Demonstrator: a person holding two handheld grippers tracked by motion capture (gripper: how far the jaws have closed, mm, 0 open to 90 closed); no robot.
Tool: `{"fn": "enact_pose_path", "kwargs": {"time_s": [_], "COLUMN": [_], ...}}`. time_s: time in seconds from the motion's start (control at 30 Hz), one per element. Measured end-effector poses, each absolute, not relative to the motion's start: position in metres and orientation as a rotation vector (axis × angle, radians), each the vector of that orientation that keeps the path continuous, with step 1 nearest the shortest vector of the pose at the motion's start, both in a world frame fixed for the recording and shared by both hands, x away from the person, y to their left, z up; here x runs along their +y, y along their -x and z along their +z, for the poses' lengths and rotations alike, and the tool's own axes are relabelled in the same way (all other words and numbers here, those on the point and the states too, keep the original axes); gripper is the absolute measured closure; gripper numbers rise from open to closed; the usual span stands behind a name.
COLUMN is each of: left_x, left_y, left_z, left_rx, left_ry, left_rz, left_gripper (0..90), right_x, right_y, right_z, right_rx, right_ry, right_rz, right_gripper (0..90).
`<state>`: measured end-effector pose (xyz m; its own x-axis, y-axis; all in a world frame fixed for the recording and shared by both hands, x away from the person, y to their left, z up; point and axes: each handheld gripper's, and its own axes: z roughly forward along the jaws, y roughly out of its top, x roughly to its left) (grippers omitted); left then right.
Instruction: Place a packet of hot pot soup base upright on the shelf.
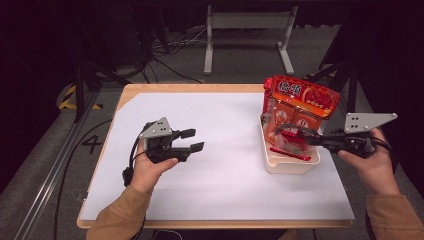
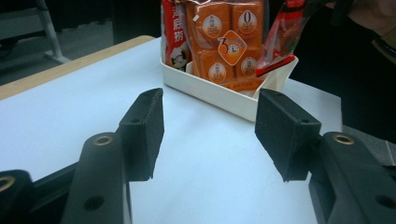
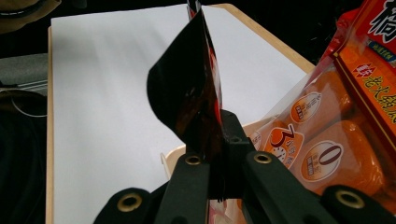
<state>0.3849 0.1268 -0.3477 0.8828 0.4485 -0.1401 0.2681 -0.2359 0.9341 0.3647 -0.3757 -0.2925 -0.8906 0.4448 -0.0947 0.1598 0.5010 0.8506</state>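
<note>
A person sits at the white-covered surface (image 1: 220, 175) with a tool in each hand. The right tool (image 1: 306, 139) reaches in from the right edge and has its jaws clamped tight on a flap of the snack bag (image 1: 299, 107), a red and orange packet of small wrapped pieces. In the right gripper view that pinched flap (image 3: 189, 88) stands up dark and curled above the closed jaws, with the orange wrapped pieces just beside it. The bag stands tilted in a shallow white tray (image 1: 290, 164) on the right side of the surface, its top leaning toward the far edge.

The left tool (image 1: 192, 140) hovers over the left half of the surface, well apart from the tray, pointing toward it. Its jaws stand parted with nothing between them; the left gripper view looks through that gap at bare white cover and, farther off, the tray's near wall (image 2: 219, 95) and the bag (image 2: 219, 42) inside it.
</note>
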Motion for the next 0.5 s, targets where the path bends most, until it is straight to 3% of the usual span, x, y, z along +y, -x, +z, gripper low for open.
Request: {"fn": "enact_pose_path", "kwargs": {"time_s": [0.5], "left_x": [0.143], "left_y": [-0.384], "left_z": [-0.354], "left_rx": [0.586], "left_ry": [-1.835], "left_rz": [0.183], "left_gripper": [40.7], "right_x": [-0.378], "right_y": [-0.368], "right_z": [-0.302], "right_rx": [2.538], "right_ry": [-0.493], "right_rz": [1.349], "right_gripper": [89.0]}}
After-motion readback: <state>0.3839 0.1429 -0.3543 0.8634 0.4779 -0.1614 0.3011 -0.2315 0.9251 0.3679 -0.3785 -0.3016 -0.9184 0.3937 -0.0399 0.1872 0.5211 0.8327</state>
